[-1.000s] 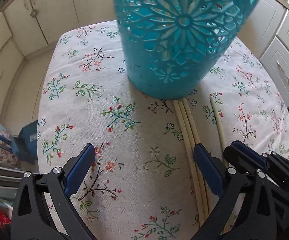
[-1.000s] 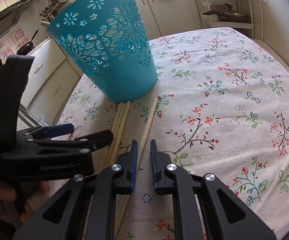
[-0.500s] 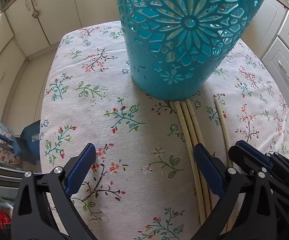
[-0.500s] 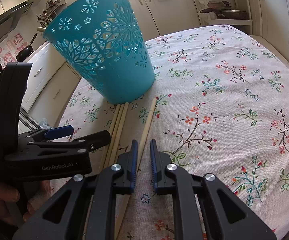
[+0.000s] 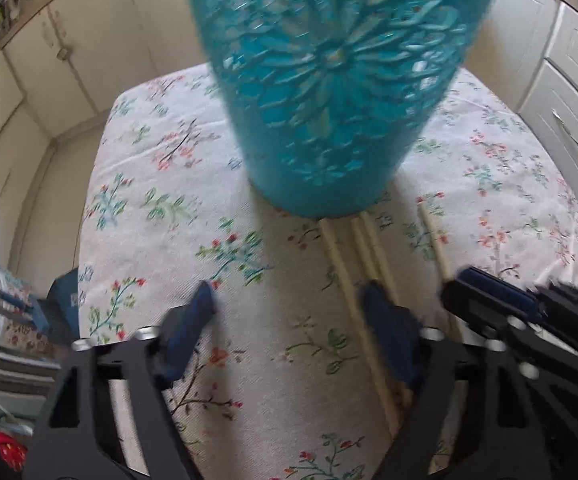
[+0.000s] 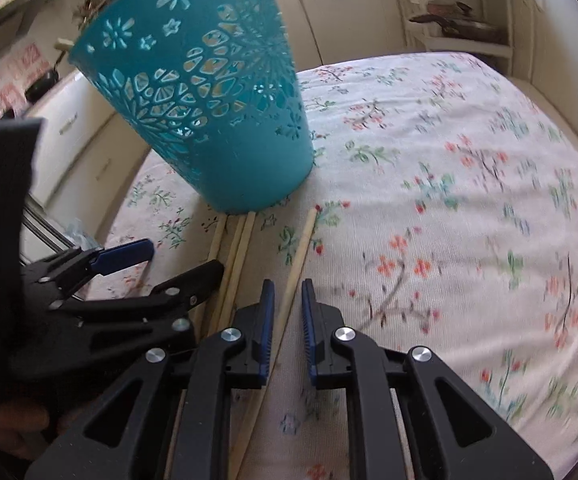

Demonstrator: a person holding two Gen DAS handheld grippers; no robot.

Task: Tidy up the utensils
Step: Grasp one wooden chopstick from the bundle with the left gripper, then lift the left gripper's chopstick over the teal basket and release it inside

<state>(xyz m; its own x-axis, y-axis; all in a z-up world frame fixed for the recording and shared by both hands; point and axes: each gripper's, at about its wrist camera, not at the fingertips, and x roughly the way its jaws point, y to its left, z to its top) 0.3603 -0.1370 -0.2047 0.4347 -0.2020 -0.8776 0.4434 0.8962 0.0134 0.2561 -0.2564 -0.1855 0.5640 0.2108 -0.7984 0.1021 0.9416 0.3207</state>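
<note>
Wooden chopstick (image 6: 297,264) lies between my right tool (image 6: 287,304) fingers, narrowly parted, not pinching | three more sticks (image 5: 363,256) beside it, under my left tool (image 5: 289,308), spread wide | teal cut-out plastic basket (image 6: 209,120) upright at their tips | floral cloth table (image 6: 449,200).

The surface (image 6: 469,208) is covered by a pale cloth printed with small sprigs of red, pink, green and blue flowers. A teal perforated basket (image 6: 209,120) stands upright on it toward the far left side. Four pale wooden chopsticks lie flat on the cloth in front of the basket: a group of three chopsticks (image 5: 363,264) whose far ends reach the basket's base, and a single chopstick (image 6: 299,256) just to their right, apart from them.
</note>
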